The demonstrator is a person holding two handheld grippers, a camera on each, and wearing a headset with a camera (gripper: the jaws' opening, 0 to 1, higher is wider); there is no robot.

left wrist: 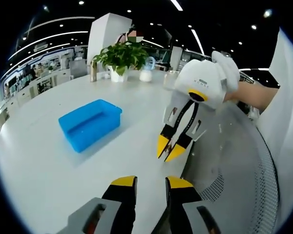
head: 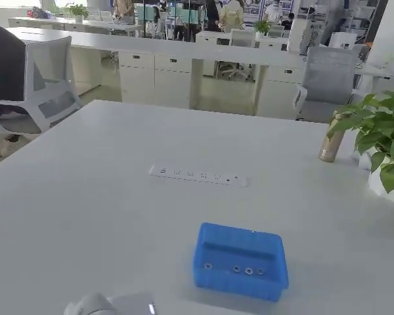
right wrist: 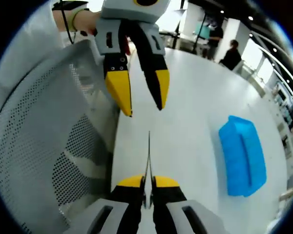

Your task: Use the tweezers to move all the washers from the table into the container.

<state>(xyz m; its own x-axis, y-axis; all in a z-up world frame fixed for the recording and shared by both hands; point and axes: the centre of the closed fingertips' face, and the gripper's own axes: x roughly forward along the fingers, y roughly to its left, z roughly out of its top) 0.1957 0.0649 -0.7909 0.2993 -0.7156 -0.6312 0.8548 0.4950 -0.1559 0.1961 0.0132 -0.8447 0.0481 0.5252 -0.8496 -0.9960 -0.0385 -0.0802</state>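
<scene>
- Four small metal washers (head: 249, 271) lie in one row on the floor of the blue container (head: 240, 244), close to its near wall. Each is a grey ring with a dark hole.
- The container is an open rectangular tray with low walls. It stands flat on the white worktop (head: 105, 203), toward my side of it.
- A white power strip (head: 197, 176) lies further back, well apart from the container. A bronze bottle (head: 330, 141) and a green plant (head: 377, 125) in a white pot stand at the far right edge.
- The worktop is bare and wide to the left of the container and between the container and the power strip.
- In both gripper views the near edge of the worktop runs just beside a grey mesh chair back (right wrist: 49, 146). My two grippers hang over this edge zone, and the container is well apart from them, with free surface between.
- My right gripper (right wrist: 147, 183) has its jaws clenched on the tweezers (right wrist: 149, 151). The yellow tips press on the handle from both sides, and the thin metal arms point forward over the worktop. The arms look pressed into one line, and they are too thin for me to tell whether anything is at the tip.
- My left gripper (left wrist: 151, 183) has its jaws released. There is a clear gap between the yellow tips, and they hold and touch nothing.
- The two grippers face each other, near but apart.
</scene>
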